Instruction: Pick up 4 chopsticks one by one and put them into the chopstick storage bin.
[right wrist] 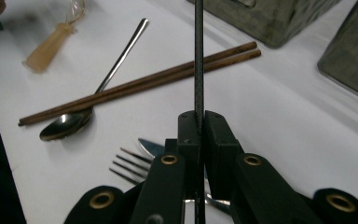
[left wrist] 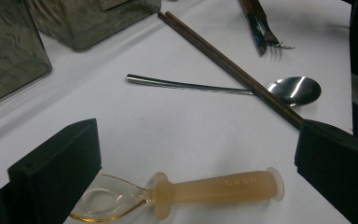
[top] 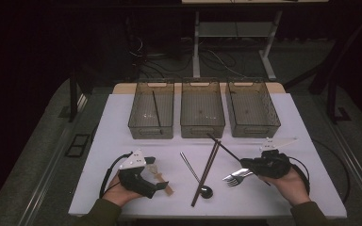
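Holding a thin black stick (right wrist: 198, 56) in our right claw (right wrist: 199, 122), jaws clamped tight on it, we keep it raised off the desk (top: 122, 122), its far end slanting above the brown chopsticks (top: 207, 169). A fork (top: 234, 178) lies just right of those chopsticks. Left of them, our left claw (left wrist: 196, 158) stands wide open around an amber spoon (left wrist: 186, 193), gripping nothing.

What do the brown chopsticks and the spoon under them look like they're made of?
The brown chopsticks look like wood, matte with faint grain. The spoon looks like polished metal, probably steel: its bowl mirrors the lights.
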